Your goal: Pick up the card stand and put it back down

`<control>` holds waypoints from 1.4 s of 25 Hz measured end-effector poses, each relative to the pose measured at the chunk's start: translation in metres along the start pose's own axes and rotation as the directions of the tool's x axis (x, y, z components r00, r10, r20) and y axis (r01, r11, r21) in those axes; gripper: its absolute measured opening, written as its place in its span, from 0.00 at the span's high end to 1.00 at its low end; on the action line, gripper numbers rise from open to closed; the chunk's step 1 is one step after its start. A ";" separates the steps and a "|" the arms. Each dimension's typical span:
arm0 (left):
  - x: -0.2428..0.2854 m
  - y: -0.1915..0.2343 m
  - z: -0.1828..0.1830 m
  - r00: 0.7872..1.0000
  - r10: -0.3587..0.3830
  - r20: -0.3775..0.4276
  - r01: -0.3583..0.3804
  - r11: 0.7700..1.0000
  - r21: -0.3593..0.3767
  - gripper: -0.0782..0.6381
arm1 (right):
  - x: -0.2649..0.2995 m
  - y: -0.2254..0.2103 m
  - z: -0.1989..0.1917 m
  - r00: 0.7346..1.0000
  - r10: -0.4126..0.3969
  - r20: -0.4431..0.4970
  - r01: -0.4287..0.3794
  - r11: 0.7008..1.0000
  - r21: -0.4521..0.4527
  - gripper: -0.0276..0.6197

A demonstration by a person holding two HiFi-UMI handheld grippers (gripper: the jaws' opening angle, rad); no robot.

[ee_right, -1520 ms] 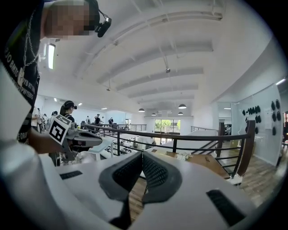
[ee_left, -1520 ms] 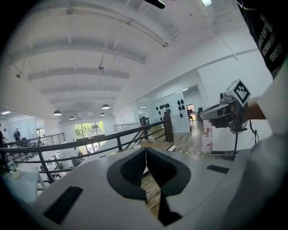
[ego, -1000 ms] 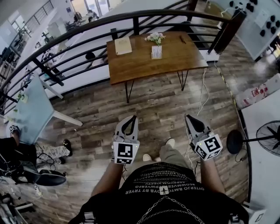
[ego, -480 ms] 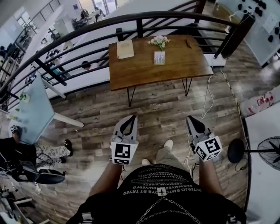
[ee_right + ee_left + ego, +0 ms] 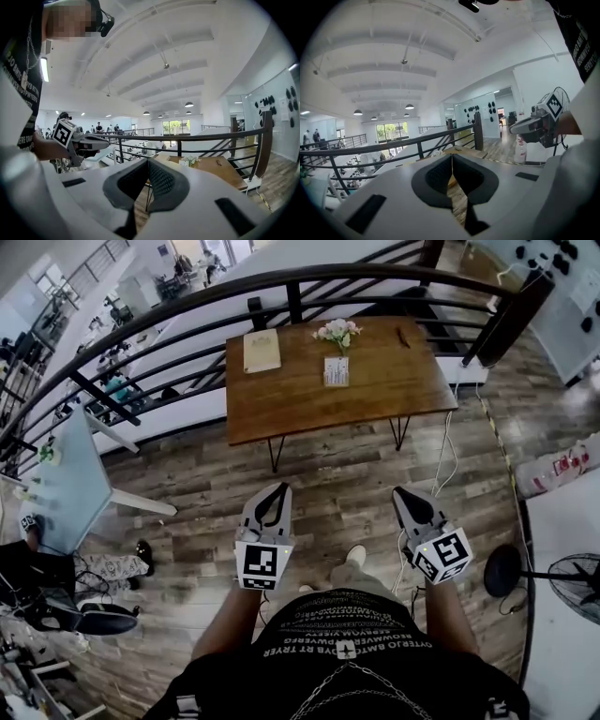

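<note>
The card stand [image 5: 336, 371] is a small white upright card on the wooden table [image 5: 375, 390], just in front of a little bunch of flowers [image 5: 337, 331]. Both grippers are held out over the plank floor, well short of the table. My left gripper [image 5: 279, 491] is shut and empty; in the left gripper view its pads [image 5: 451, 157] meet at the tip. My right gripper [image 5: 401, 493] is also shut on nothing, with its jaws [image 5: 149, 161] closed together. The right gripper view shows the table [image 5: 220, 171] and flowers [image 5: 190, 161] ahead.
A tan book [image 5: 262, 351] and a dark pen [image 5: 403, 336] lie on the table. A black curved railing [image 5: 281, 282] runs behind it. A pale blue table [image 5: 66, 479] stands left, a floor fan [image 5: 572, 573] right, and cables [image 5: 436, 437] trail beside the table.
The wooden table has come a little closer in the head view. Both grippers have travelled forward with me and stayed shut.
</note>
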State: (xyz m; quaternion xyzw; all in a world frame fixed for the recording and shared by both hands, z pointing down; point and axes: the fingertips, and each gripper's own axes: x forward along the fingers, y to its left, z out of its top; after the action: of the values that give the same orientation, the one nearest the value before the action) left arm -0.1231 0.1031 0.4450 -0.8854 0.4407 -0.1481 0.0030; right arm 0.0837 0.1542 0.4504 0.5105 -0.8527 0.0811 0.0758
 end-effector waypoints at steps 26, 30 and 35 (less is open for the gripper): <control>0.099 -0.033 0.072 0.992 0.122 0.038 -0.122 0.993 -0.001 0.85 | 0.005 -0.140 0.016 0.992 0.120 0.029 -0.120 0.993 -0.001 0.94; 0.092 -0.040 0.064 0.991 0.134 0.014 -0.134 0.991 0.002 0.85 | 0.002 -0.141 0.010 0.990 0.137 0.032 -0.138 0.990 0.014 0.94; 0.085 -0.044 0.055 0.991 0.129 -0.017 -0.130 0.991 -0.019 0.85 | 0.002 -0.138 0.010 0.988 0.150 0.040 -0.151 0.988 0.017 0.94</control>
State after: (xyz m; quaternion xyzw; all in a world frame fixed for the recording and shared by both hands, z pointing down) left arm -0.0258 0.0570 0.4201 -0.8537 0.4987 -0.1499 0.0002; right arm 0.2044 0.0862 0.4498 0.4468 -0.8893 0.0853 0.0480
